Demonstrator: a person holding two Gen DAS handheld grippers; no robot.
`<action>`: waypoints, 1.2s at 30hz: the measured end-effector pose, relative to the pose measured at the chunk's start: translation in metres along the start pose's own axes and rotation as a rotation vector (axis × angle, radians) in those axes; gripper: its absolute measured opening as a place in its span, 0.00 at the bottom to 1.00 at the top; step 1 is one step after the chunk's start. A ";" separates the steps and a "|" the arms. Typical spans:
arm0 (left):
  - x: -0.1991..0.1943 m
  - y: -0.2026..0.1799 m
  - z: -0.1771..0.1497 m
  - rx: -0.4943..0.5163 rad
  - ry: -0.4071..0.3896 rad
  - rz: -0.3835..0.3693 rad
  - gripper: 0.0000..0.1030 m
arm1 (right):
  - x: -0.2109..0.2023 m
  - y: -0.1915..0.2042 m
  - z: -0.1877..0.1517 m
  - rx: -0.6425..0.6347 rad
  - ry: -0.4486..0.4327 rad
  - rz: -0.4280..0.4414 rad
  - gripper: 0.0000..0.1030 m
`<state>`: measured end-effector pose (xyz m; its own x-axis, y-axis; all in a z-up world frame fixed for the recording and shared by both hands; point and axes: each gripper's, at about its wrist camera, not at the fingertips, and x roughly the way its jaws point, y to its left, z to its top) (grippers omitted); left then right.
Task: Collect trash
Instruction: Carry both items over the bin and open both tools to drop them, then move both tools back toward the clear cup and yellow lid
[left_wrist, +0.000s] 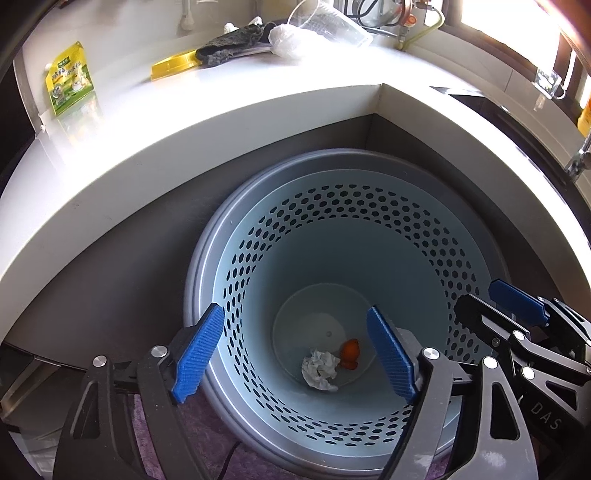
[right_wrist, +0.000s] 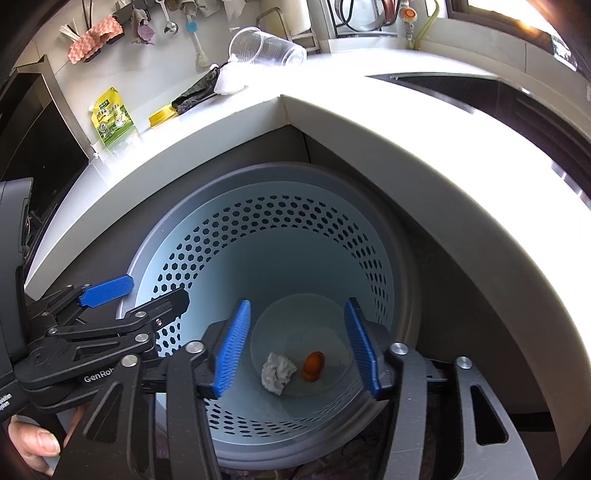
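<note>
A pale blue perforated trash bin (left_wrist: 258, 236) (right_wrist: 207, 236) stands on the floor in the corner under a white counter. At its bottom lie a crumpled white tissue (left_wrist: 320, 370) (right_wrist: 277, 372) and a small orange scrap (left_wrist: 350, 352) (right_wrist: 314, 365). My left gripper (left_wrist: 295, 352) is open and empty above the bin's near rim. My right gripper (right_wrist: 297, 350) is open and empty over the bin; it also shows in the left wrist view (left_wrist: 517, 308). The left gripper shows at the left of the right wrist view (right_wrist: 107, 291).
On the white counter (left_wrist: 229, 99) (right_wrist: 332, 99) lie a green-yellow pouch (left_wrist: 70, 83) (right_wrist: 112, 118), a yellow card (left_wrist: 173, 64) under a dark cloth (left_wrist: 232, 46), a white plastic wad (left_wrist: 288, 38) and a tipped clear cup (right_wrist: 264, 46). A dark sink (right_wrist: 480, 90) sits at the right.
</note>
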<state>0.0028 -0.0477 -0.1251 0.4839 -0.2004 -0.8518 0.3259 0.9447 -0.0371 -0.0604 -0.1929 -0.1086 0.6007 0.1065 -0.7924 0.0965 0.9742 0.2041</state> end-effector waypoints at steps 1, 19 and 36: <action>-0.001 0.001 0.000 -0.001 -0.004 0.002 0.78 | -0.002 0.001 0.000 -0.007 -0.009 -0.007 0.56; -0.048 0.021 0.027 -0.044 -0.176 0.054 0.82 | -0.031 0.014 0.037 -0.133 -0.150 -0.099 0.67; -0.069 0.081 0.132 -0.125 -0.337 0.178 0.85 | -0.025 0.007 0.164 -0.180 -0.285 0.024 0.72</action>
<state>0.1029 0.0081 -0.0009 0.7703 -0.0853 -0.6320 0.1220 0.9924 0.0147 0.0553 -0.2218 0.0068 0.8015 0.0951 -0.5904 -0.0472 0.9943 0.0960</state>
